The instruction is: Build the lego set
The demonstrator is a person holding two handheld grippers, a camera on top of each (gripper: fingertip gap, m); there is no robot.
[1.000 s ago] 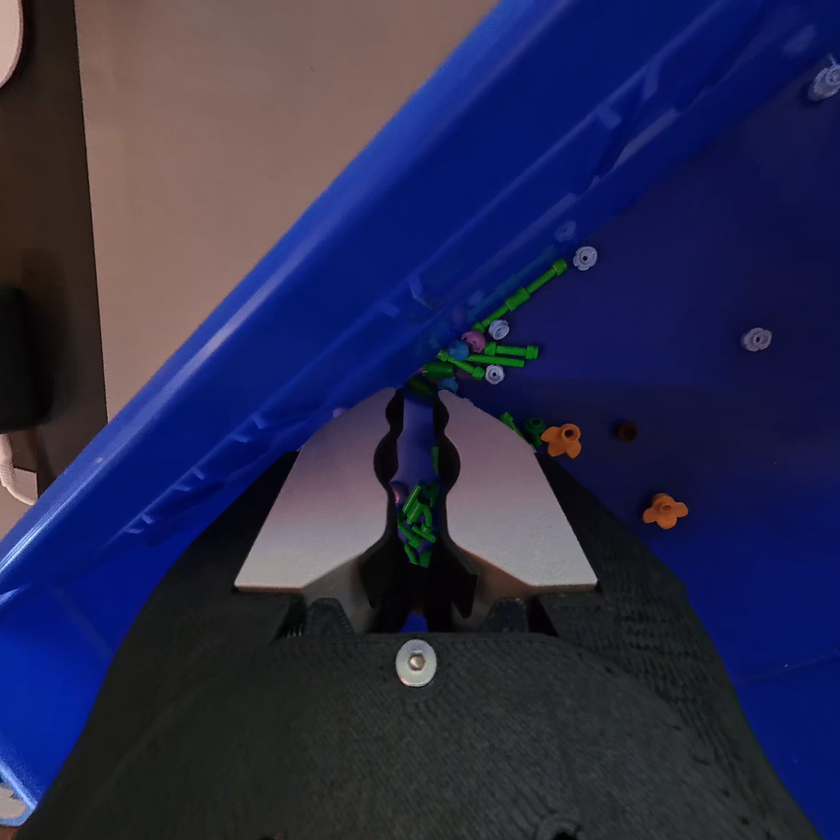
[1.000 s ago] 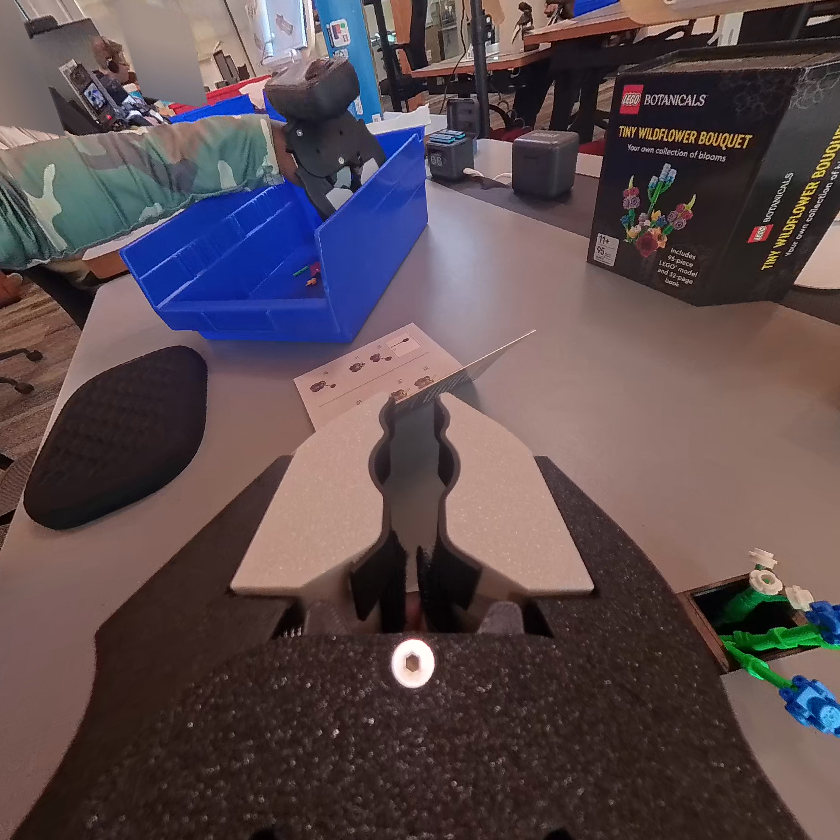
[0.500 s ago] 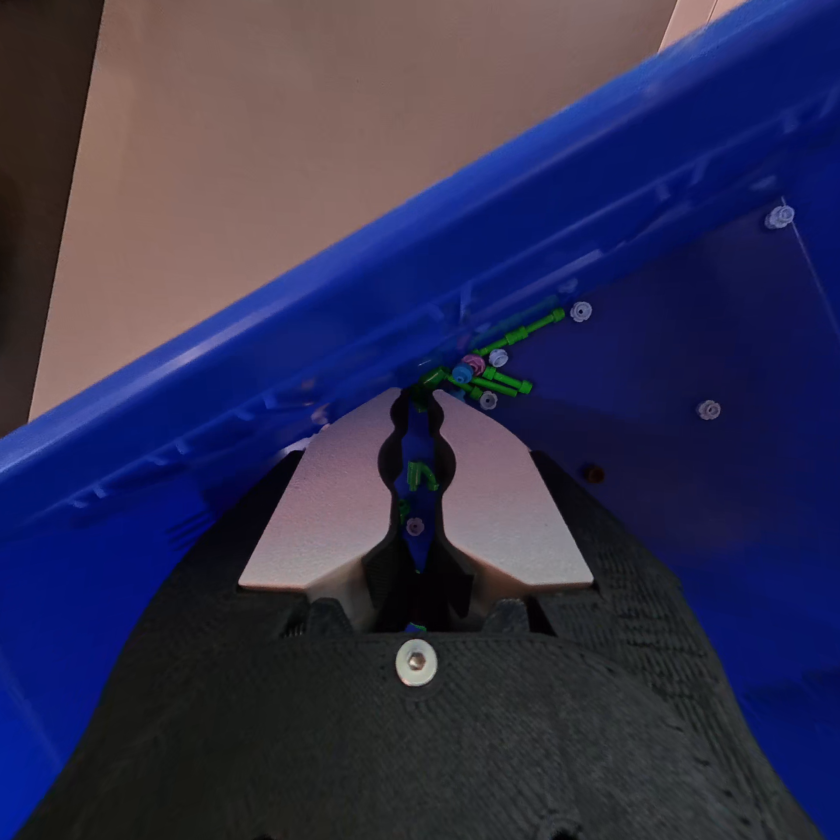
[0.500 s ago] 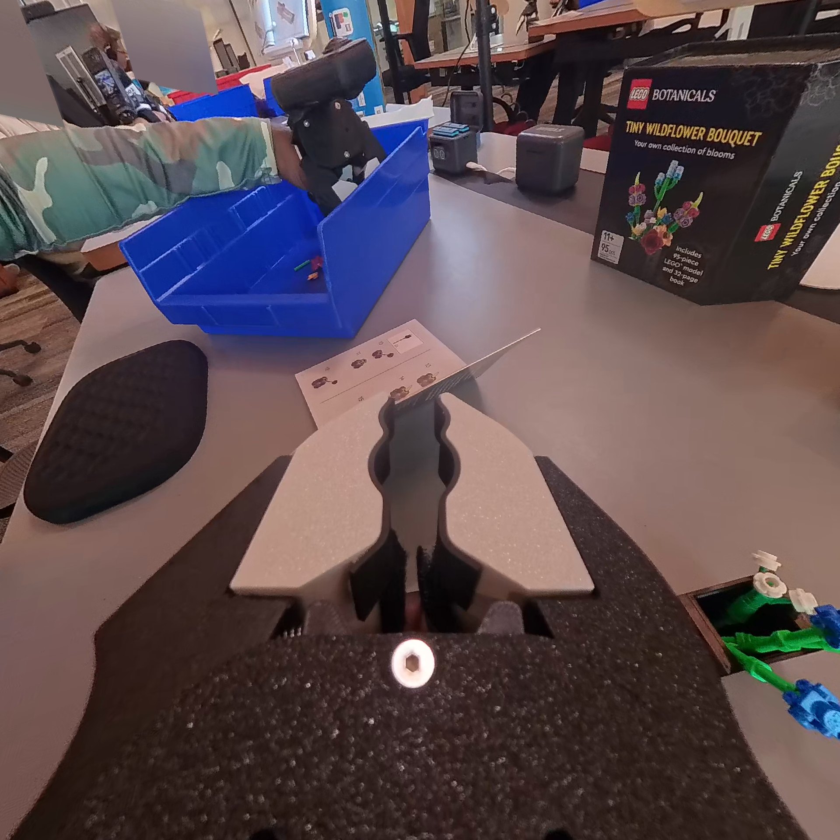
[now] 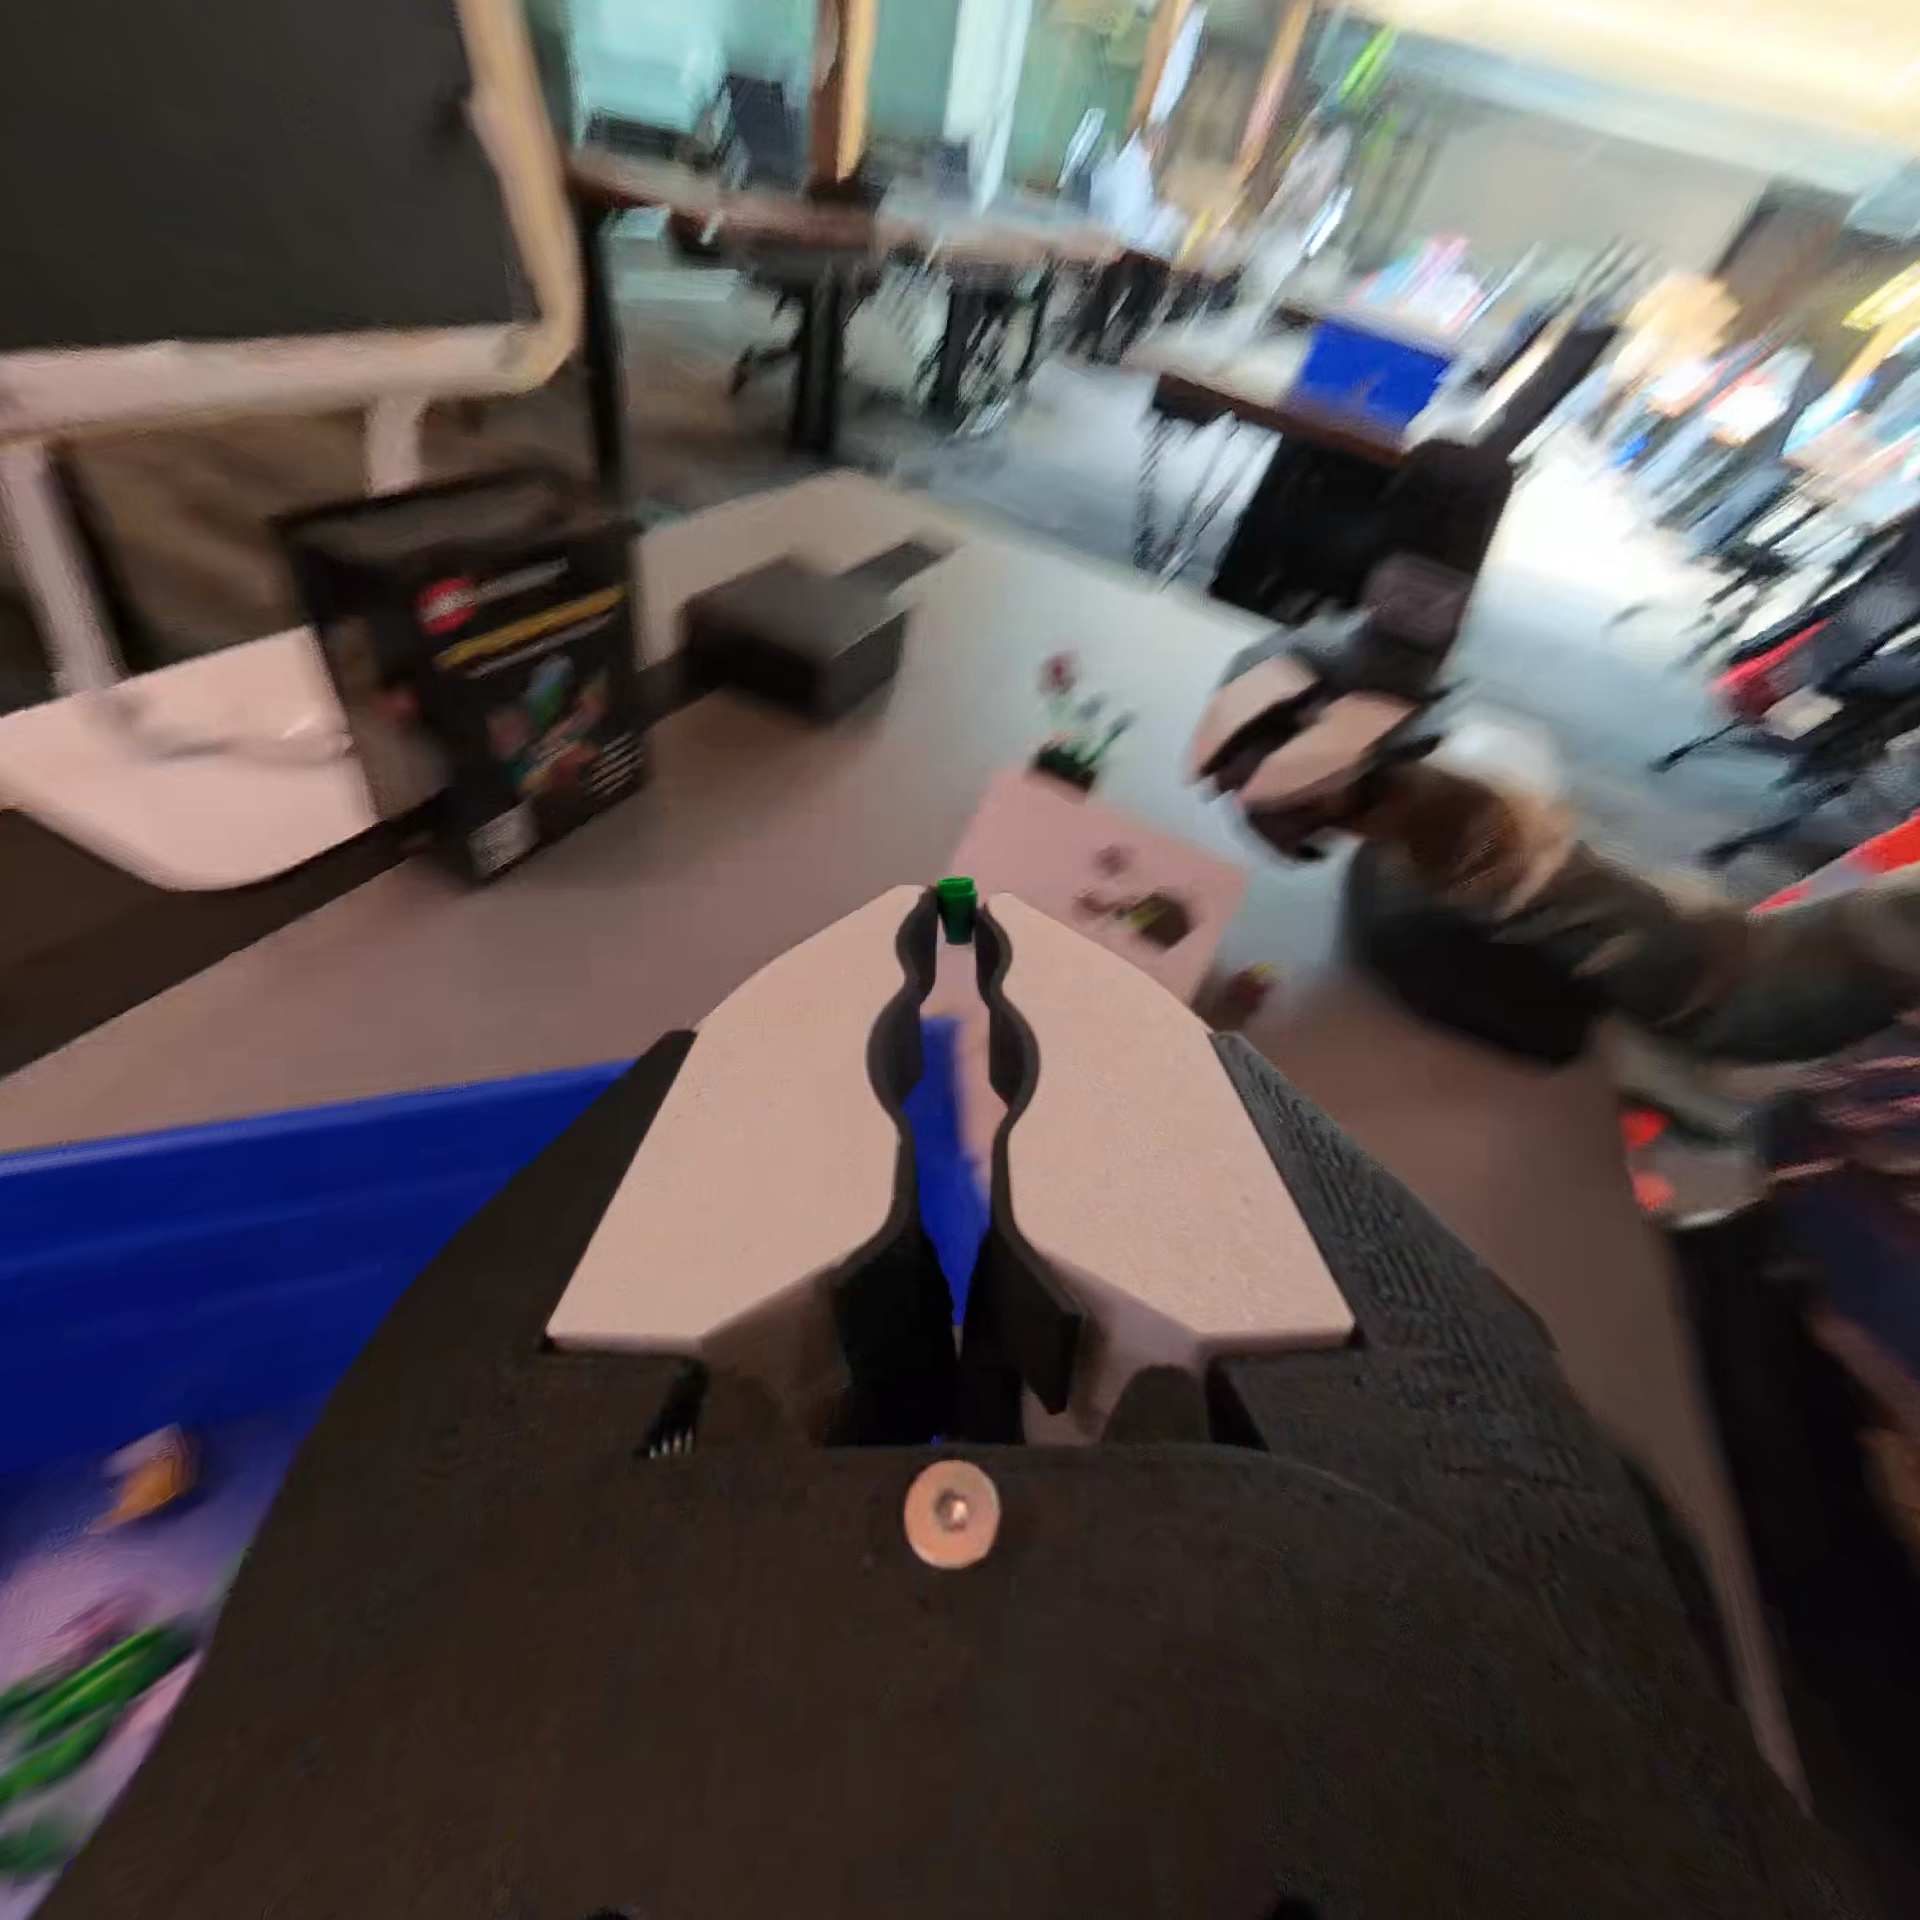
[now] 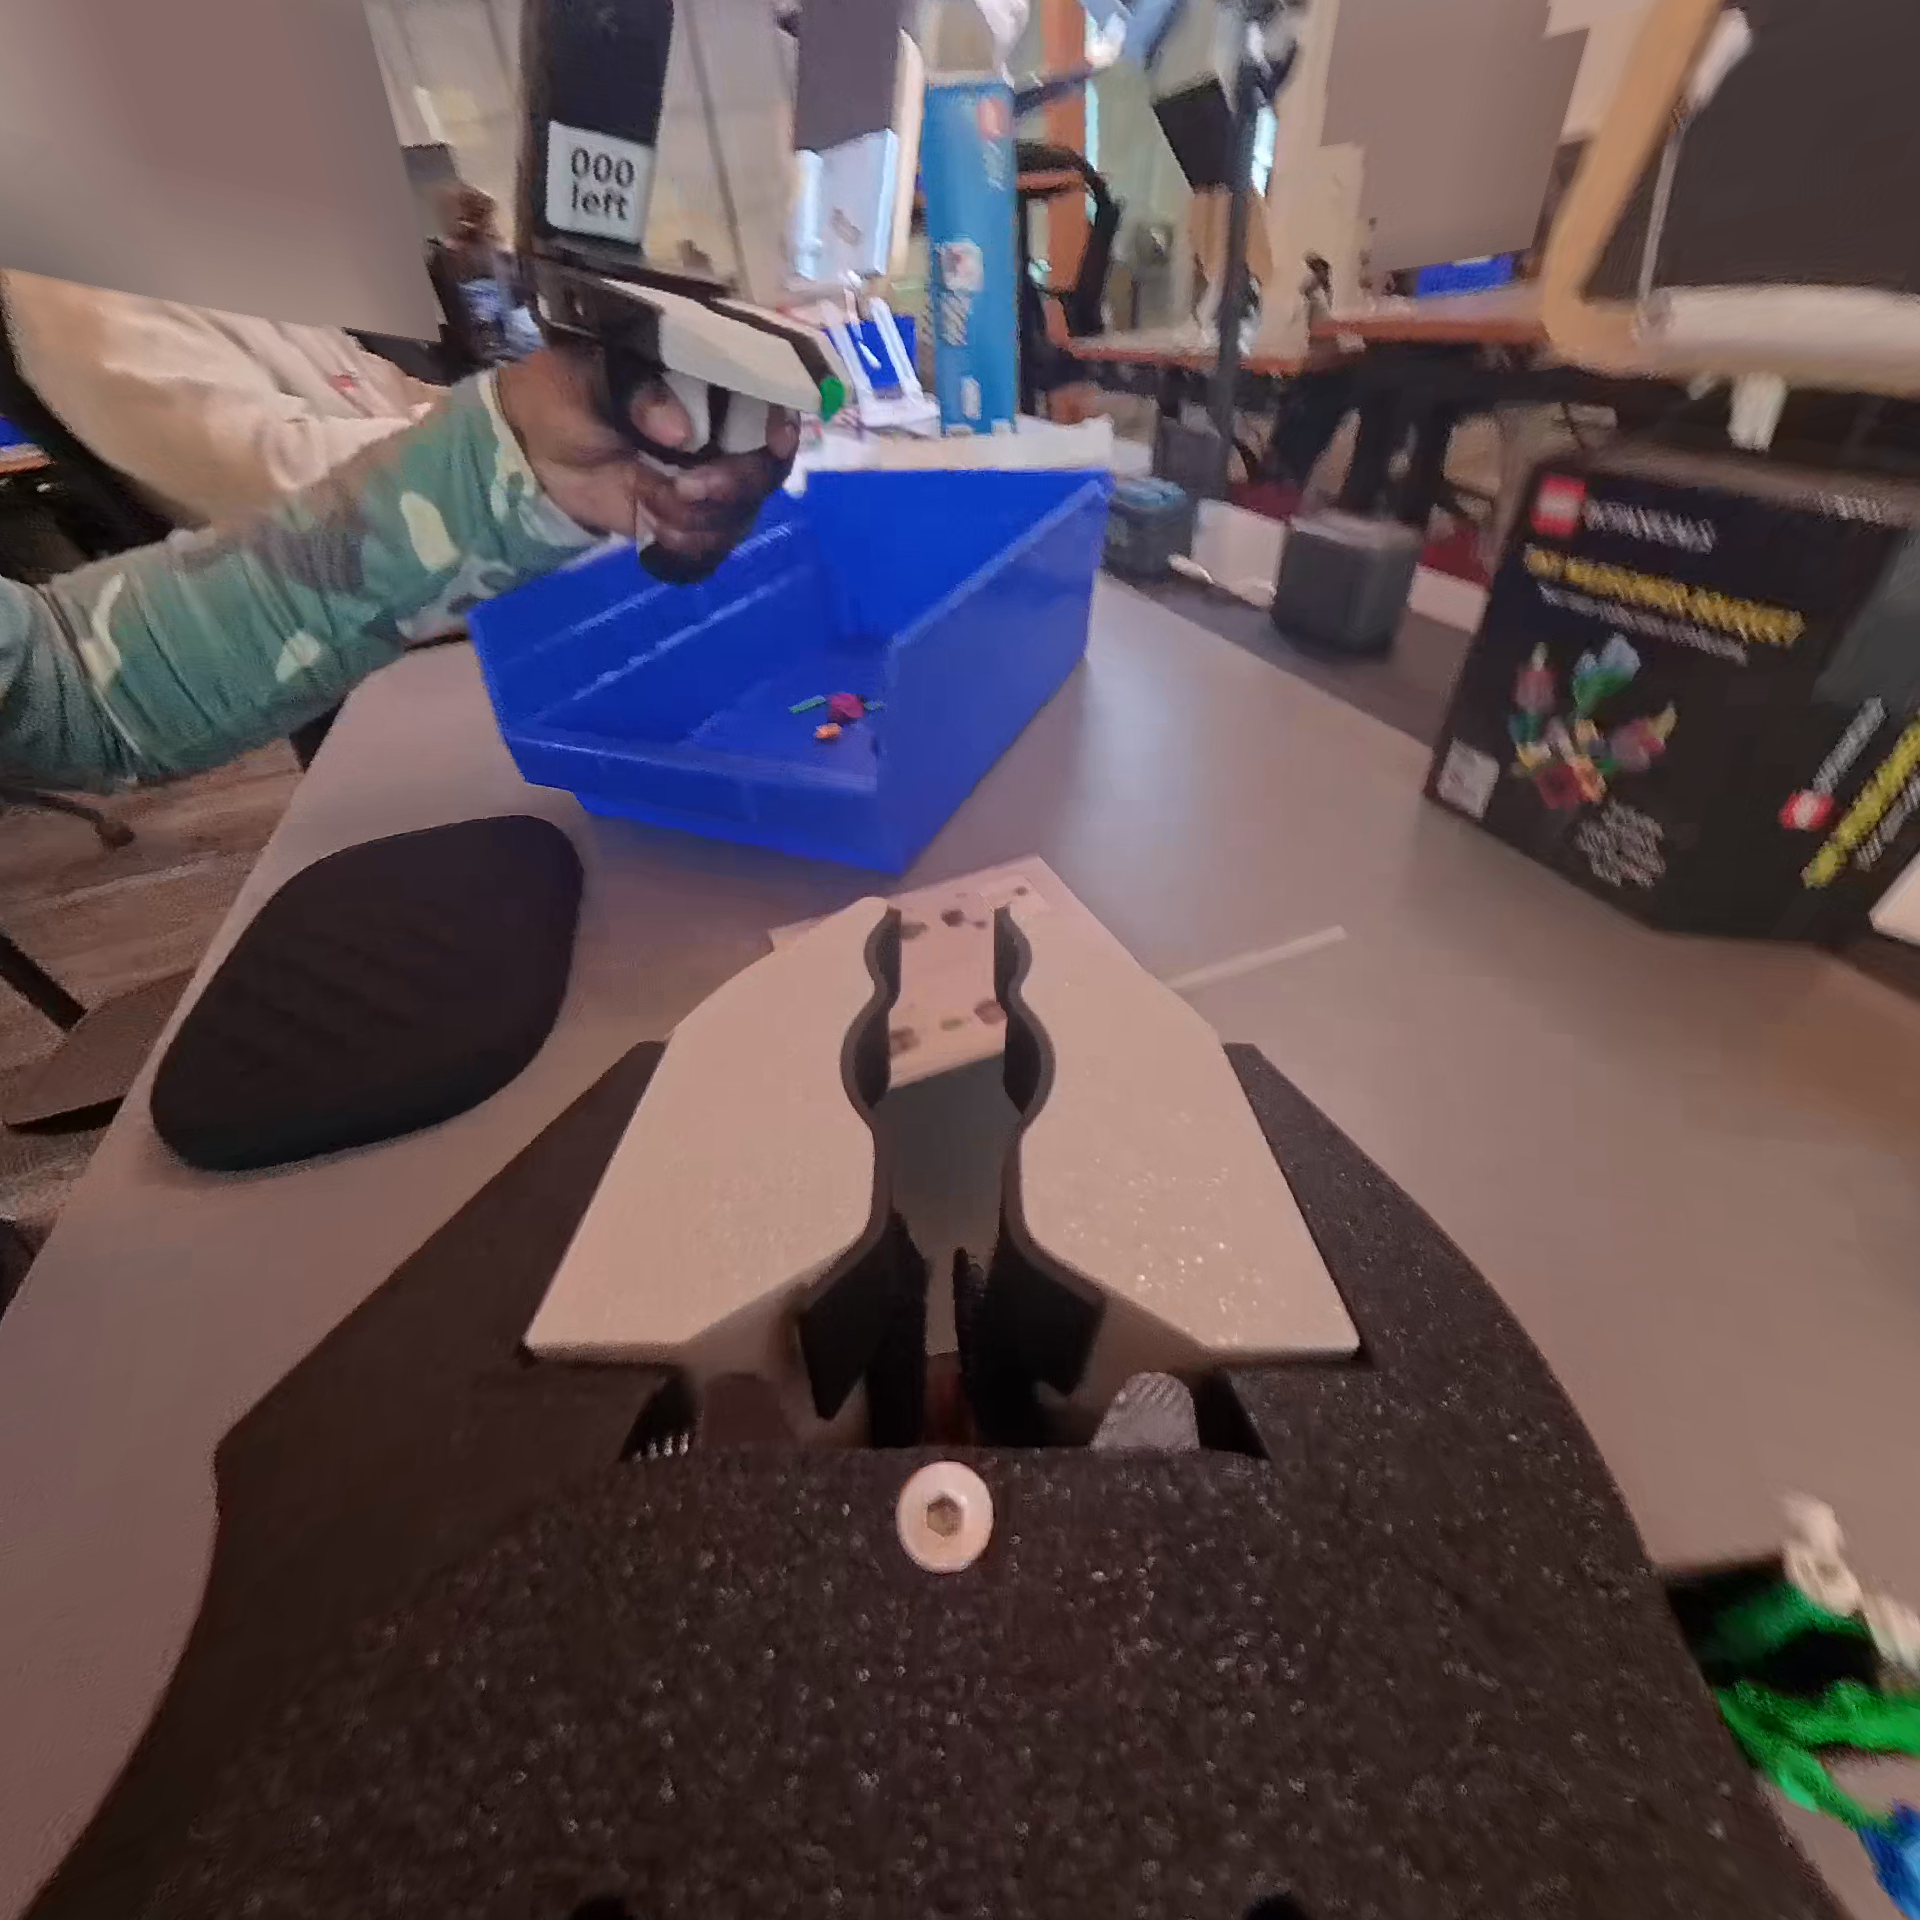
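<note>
On the grey worktop [image 6: 1299, 1091] sits the blue bin [image 6: 831, 665], above which the left claw [image 5: 954, 906] pinches a small green lego piece [image 5: 955, 908] at its tips, while the right claw [image 6: 943, 920] hangs narrowly parted, empty.

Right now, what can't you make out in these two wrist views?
- Small green lego piece at the left gripper tips: exact shape too small, left wrist view.
- Loose pieces in the blue plastic bin: too small and blurred, right wrist view.
- Green-stemmed lego flowers: blurred and cut off by the right edge, right wrist view.
- White instruction sheet: partly hidden behind the right gripper, which is open and empty.
</note>
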